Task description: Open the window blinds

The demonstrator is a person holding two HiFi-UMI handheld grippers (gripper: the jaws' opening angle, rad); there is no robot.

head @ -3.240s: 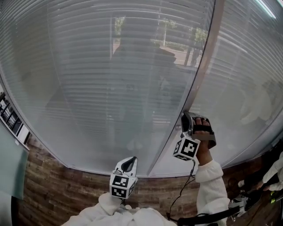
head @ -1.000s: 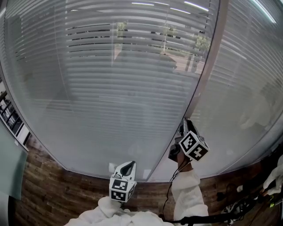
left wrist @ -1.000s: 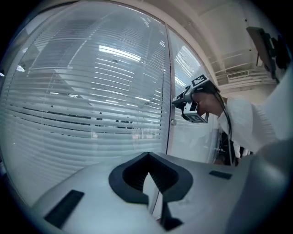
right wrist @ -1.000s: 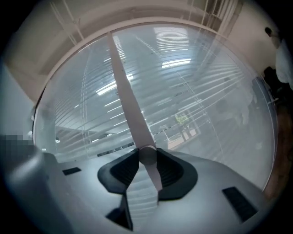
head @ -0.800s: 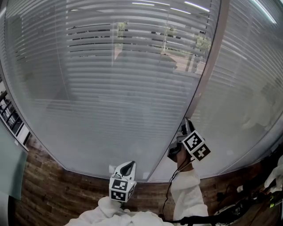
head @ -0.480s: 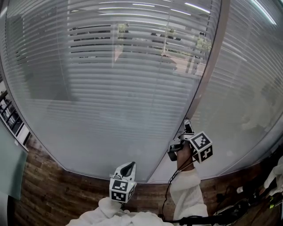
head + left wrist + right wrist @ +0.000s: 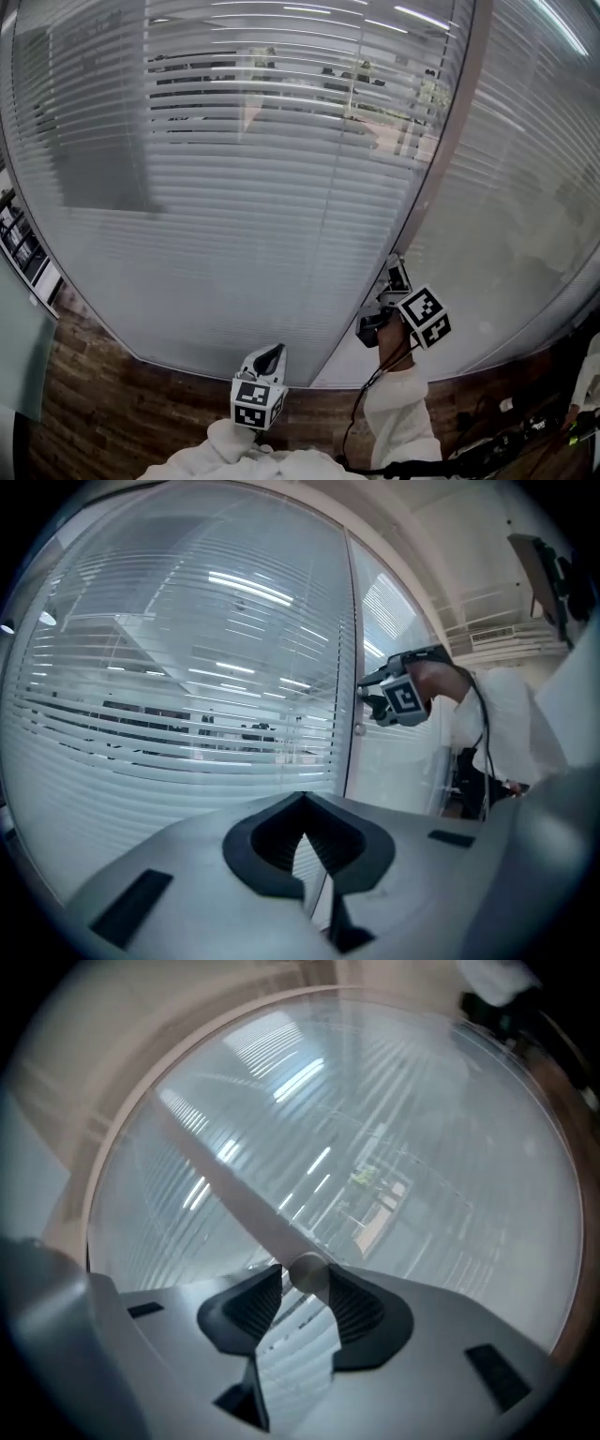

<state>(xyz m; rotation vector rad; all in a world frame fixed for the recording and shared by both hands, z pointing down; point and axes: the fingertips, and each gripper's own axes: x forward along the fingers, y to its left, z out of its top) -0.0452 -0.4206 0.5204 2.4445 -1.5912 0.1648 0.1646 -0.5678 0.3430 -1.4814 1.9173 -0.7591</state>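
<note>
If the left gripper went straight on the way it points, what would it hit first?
Most likely the window pane with the blinds behind it, just left of the upright frame; depth is hard to judge.

Blinds [image 7: 244,169]: white horizontal slats, fully lowered across the pane. Slats toward 12 o'clock in the head view are tilted partly open, with dark gaps showing trees outside. Slats toward 6 o'clock read milky and closed. Small round grey knob [image 7: 307,1272] sits on the frame post [image 7: 441,141] at the blinds' 4 o'clock edge.
</note>
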